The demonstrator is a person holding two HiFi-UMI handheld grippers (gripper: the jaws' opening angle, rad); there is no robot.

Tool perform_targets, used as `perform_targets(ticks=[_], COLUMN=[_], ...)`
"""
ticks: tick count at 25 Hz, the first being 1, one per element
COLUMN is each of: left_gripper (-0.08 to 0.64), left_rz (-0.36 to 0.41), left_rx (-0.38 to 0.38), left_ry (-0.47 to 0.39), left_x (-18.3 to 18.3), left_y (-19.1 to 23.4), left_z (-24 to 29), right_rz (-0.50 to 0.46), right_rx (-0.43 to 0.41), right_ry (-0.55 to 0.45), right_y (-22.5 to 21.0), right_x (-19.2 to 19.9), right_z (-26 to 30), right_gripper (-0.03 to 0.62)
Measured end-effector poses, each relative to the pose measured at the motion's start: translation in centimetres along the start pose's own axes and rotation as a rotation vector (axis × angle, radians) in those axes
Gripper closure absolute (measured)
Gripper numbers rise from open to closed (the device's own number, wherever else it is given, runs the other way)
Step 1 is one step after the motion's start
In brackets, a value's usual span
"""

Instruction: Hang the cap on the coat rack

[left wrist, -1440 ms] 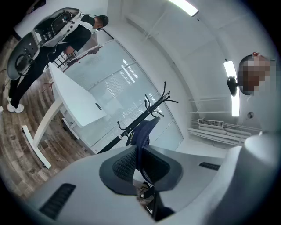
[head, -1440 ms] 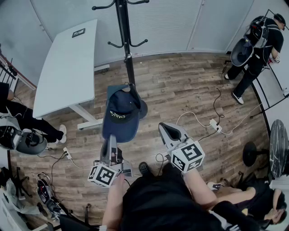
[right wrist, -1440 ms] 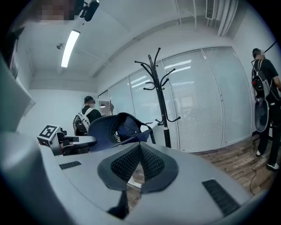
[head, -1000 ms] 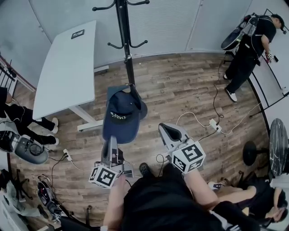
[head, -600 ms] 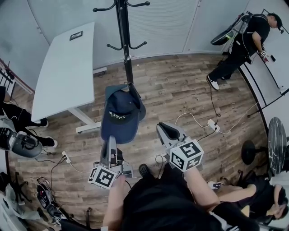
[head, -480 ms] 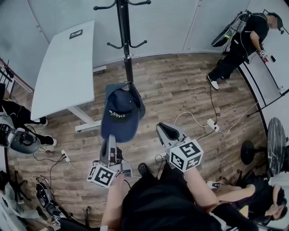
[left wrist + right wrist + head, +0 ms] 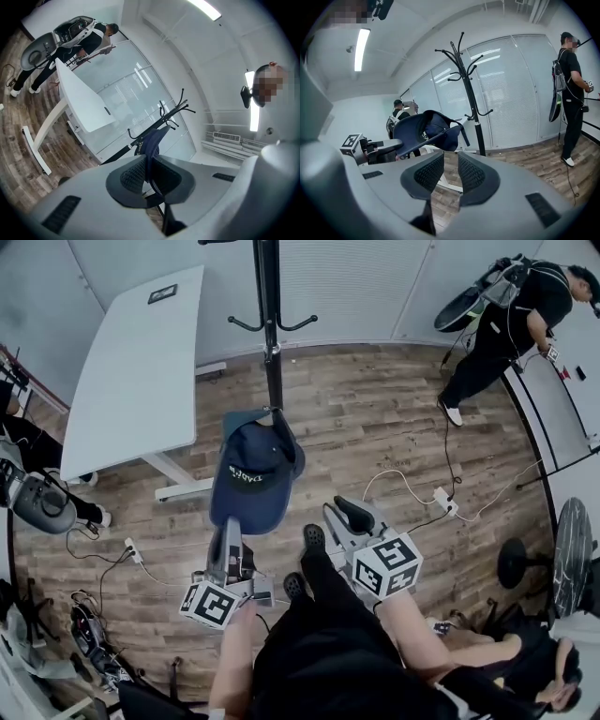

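Wood floor (image 7: 375, 427) lies below; our left claw (image 7: 229, 532) is clenched on the cap (image 7: 251, 476) by its brim, holding it near the rack (image 7: 273, 343). Our right claw (image 7: 343, 517) hangs released and empty. Next, we judge, the cap must be raised onto a hook (image 7: 300, 325).

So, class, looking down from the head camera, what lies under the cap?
Below the cap, the wooden floor shows all round, and the dark edge of the coat rack's base peeks out at its right. The rest of the base is covered.
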State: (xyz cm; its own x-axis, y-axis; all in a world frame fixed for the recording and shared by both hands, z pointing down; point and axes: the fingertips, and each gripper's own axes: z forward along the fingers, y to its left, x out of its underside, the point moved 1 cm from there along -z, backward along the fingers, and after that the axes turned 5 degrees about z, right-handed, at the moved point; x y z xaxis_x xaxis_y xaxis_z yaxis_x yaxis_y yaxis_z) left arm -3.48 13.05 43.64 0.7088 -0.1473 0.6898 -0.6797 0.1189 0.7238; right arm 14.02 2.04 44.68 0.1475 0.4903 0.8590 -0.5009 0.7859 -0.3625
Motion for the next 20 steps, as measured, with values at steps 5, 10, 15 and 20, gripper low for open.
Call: perform_targets(ticks=[5,10,15,20], left_gripper=[0.528,0.526,0.526,0.528], left_rz=[0.016,0.041,0.054,0.071], left_rx=[-0.029,-0.049,-0.065,-0.088], left_ry=[-0.026,-0.061,-0.121,-0.177], left_x=[-1.4,-3.3,-5.1,-6.1], left_y=[0.7,0.9,0.4,0.4], left_z=[2.7,6.1,9.3,12.0], right_rz=[-0.002,0.0,-0.01,-0.039], right_rx=[-0.051,-0.096,-0.151,-0.207], right_ry=[-0.028,-0.052,-0.067,-0.074], right_y=[-0.8,-2.3,-3.8,-5.2], right_x=[-3.0,-6.0,-9.4,-12.1], right_z=[3.6,7.1,9.9,12.5], right_gripper=[0.509,0.509,0.509,0.509])
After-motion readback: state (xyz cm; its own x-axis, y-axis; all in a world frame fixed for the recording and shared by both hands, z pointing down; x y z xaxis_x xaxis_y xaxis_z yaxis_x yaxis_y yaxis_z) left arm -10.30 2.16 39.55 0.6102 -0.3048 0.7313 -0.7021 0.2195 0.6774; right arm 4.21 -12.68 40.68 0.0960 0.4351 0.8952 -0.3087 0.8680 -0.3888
